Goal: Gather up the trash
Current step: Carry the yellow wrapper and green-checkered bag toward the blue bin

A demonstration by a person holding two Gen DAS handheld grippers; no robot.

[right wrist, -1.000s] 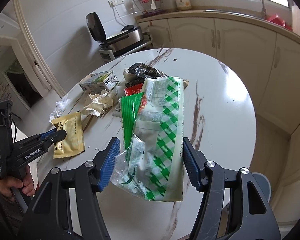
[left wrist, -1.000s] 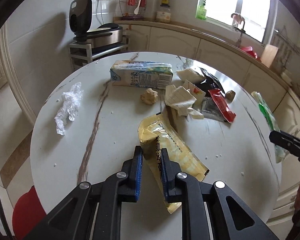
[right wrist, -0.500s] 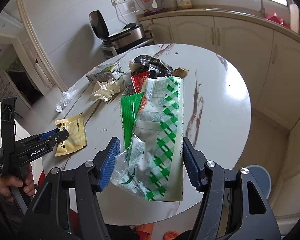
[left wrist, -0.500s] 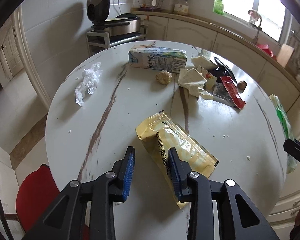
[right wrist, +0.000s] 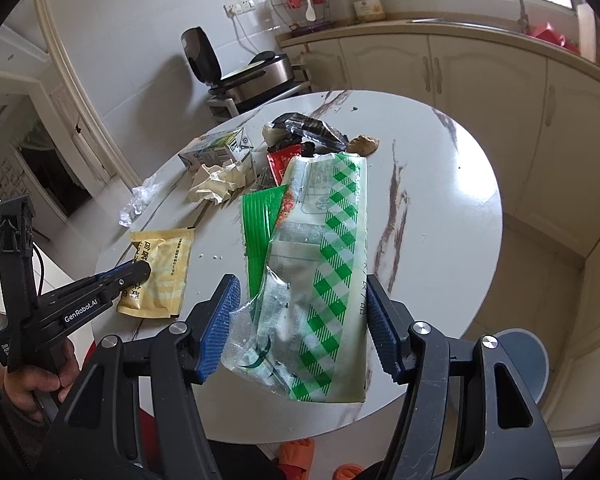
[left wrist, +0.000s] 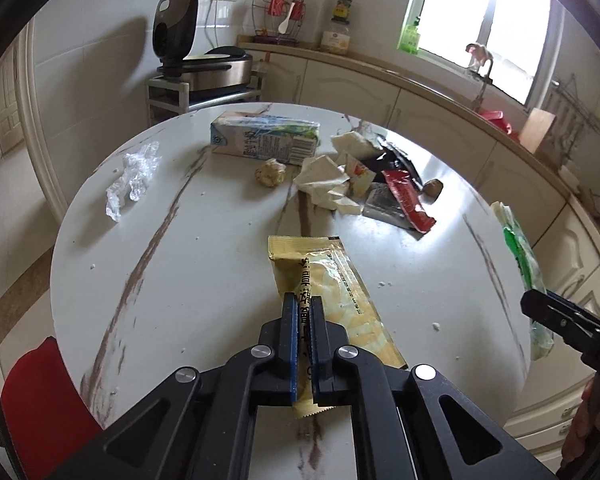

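My left gripper (left wrist: 304,304) is shut on a yellow snack packet (left wrist: 332,292) that lies on the round white marble table (left wrist: 180,280); it also shows in the right wrist view (right wrist: 162,268). My right gripper (right wrist: 300,300) is wide open, with a clear bag with green checks (right wrist: 320,272) hanging between its jaws; what holds the bag is hidden. In the left wrist view the bag (left wrist: 520,264) hangs at the table's right edge. More trash lies farther back: a milk carton (left wrist: 264,140), crumpled paper (left wrist: 324,180), a red wrapper (left wrist: 408,200) and clear plastic (left wrist: 132,180).
A small crumb ball (left wrist: 270,172) lies by the carton. A red stool (left wrist: 32,400) stands at the table's near left. Cabinets (right wrist: 480,92) and a counter run behind. A blue-grey stool (right wrist: 524,356) and orange slippers (right wrist: 300,452) are on the floor.
My left gripper has closed on the yellow packet; half a second ago it was open around it. The right gripper with the checked bag has hardly moved.
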